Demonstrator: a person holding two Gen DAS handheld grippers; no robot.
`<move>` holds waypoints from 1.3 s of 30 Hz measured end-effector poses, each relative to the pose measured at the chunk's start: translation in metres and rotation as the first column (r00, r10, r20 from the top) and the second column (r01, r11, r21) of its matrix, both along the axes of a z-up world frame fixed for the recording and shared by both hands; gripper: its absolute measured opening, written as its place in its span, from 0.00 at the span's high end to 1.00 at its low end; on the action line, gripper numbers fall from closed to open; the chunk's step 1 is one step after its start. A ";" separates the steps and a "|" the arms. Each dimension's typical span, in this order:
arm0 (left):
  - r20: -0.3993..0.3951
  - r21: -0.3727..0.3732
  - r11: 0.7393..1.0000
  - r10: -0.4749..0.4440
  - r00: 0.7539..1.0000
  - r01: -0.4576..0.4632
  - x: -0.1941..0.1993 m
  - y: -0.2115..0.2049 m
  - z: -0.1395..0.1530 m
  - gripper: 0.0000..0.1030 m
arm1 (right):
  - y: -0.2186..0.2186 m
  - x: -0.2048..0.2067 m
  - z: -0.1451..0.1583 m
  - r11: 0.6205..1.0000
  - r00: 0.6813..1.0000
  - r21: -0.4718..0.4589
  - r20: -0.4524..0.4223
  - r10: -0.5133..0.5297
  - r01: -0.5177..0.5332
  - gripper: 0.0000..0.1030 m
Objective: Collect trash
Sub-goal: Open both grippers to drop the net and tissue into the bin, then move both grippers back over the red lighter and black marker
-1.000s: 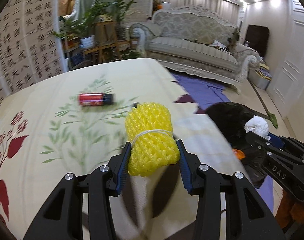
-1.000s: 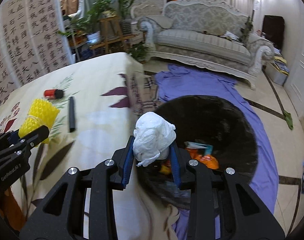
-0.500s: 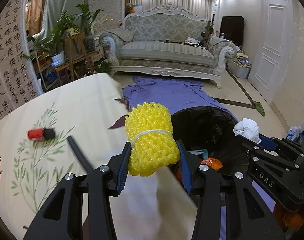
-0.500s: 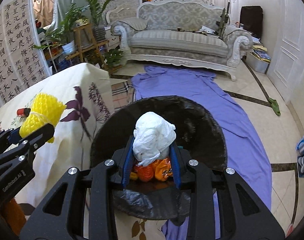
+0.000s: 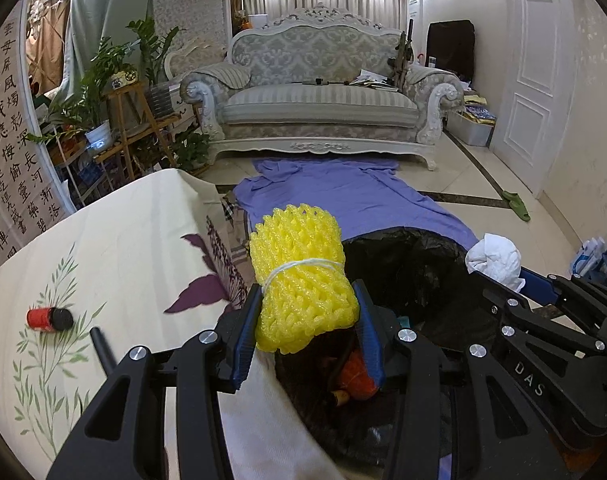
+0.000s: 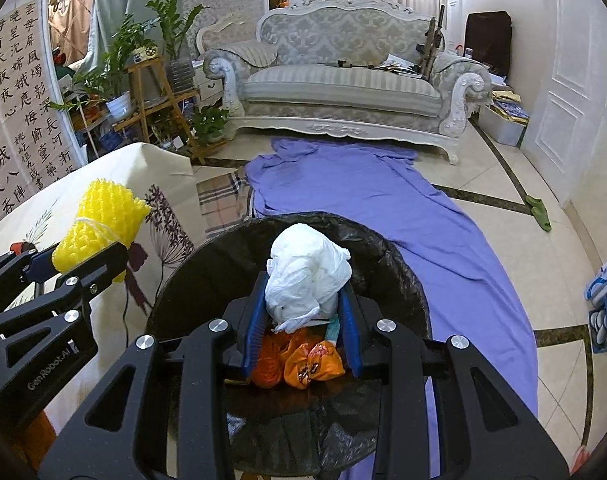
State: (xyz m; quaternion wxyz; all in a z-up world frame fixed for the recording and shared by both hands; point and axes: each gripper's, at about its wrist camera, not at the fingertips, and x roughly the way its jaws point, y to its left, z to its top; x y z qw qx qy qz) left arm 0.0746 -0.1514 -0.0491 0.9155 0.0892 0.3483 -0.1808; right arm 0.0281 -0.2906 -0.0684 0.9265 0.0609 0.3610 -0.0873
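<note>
Both grippers hang over the black-lined trash bin (image 6: pixel 387 264), left gripper (image 5: pixel 307 316) clamped on yellow foam netting (image 5: pixel 301 280) near the rim, right gripper (image 6: pixel 303 312) clamped on crumpled white tissue (image 6: pixel 307 276); released there, the netting might bounce onto the surface (image 5: pixel 123 248).

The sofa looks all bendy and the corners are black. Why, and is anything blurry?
Left wrist view: the fisheye lens curves the sofa and door, blackening the corners; the yellow foam net looks sharp. Right wrist view: same curving, with ceiling lights glaring and the white wad sharp.
</note>
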 end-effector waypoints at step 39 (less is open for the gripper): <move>-0.059 0.030 0.962 0.273 0.960 -0.271 -0.021 0.141 -0.003 0.31 | 0.089 0.000 0.003 0.984 0.985 0.053 -0.012 0.172 -0.171 0.44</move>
